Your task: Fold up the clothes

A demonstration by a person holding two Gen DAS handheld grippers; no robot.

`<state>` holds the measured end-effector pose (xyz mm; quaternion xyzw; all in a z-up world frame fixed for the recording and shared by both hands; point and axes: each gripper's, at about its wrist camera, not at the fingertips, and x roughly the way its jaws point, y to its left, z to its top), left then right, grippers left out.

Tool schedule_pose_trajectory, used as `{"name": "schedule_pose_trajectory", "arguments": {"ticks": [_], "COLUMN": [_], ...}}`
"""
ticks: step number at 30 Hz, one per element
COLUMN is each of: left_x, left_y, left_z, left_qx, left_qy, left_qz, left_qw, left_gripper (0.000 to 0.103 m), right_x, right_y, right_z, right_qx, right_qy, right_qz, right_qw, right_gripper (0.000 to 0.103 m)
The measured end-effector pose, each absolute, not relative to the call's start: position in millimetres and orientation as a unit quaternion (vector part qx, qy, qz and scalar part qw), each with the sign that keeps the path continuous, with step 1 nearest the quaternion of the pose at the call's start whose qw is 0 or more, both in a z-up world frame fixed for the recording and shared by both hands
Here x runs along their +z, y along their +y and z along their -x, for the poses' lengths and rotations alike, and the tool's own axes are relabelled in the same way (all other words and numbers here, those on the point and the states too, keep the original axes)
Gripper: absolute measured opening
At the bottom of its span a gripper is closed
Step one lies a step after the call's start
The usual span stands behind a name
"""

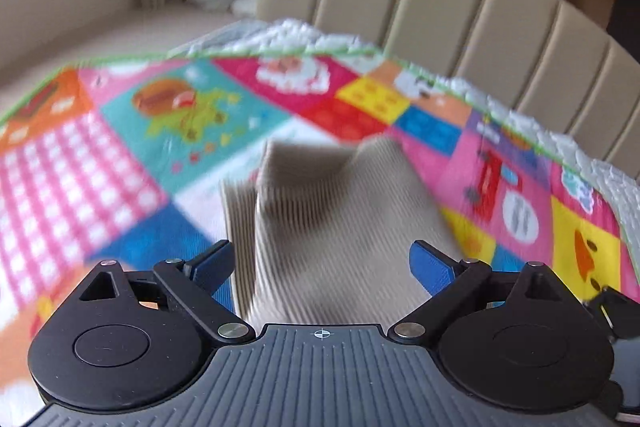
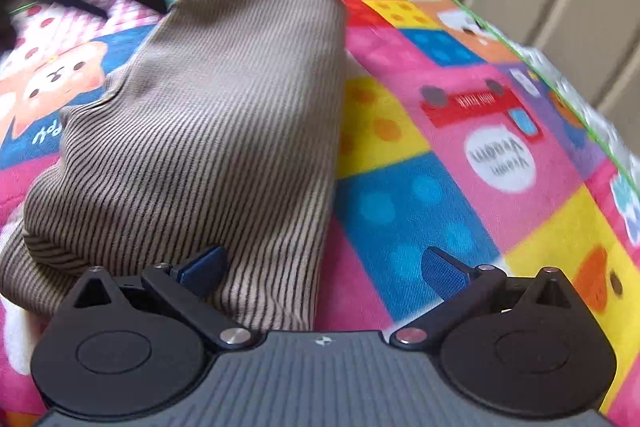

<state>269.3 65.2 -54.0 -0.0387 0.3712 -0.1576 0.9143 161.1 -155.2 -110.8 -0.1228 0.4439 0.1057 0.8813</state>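
though both views are smeared, i can list what i see, biggest first. cushioned sofa back [image 1: 460,7]: beige, panelled, behind everything. patchwork play mat [image 2: 420,195]: bright cartoon squares, spread under the work. striped garment [image 2: 208,115]: tan with thin dark stripes, lying on the mat partly folded, one end bunched and standing up in the left wrist view. left hand-held gripper [image 1: 322,267]: jaws spread wide, cloth between the pads but not pinched. right hand-held gripper [image 2: 324,269]: jaws apart, the garment's right edge beneath the left pad, nothing gripped. risk, as i judge it: the raised fold may slump or spring open unheld, and a pad could snag the loose edge.
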Motion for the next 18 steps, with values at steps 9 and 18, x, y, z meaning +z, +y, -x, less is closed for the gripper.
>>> {"name": "schedule_pose_trajectory", "arguments": {"ticks": [9, 18], "left_x": [-98, -49], "left_y": [92, 119], "left_z": [-354, -350], "left_qx": [-0.181, -0.224], "left_qy": [0.409, 0.3], "left_qz": [0.243, 0.273], "left_qw": [0.861, 0.886], "left_gripper": [0.091, 0.095], "right_x": [-123, -126], "right_y": [-206, -196], "right_z": [-195, -200], "right_qx": [0.076, 0.081], "right_qy": [0.462, 0.466], "right_qz": [-0.04, 0.006], "right_qw": [0.883, 0.881], "right_gripper": [0.103, 0.103]}}
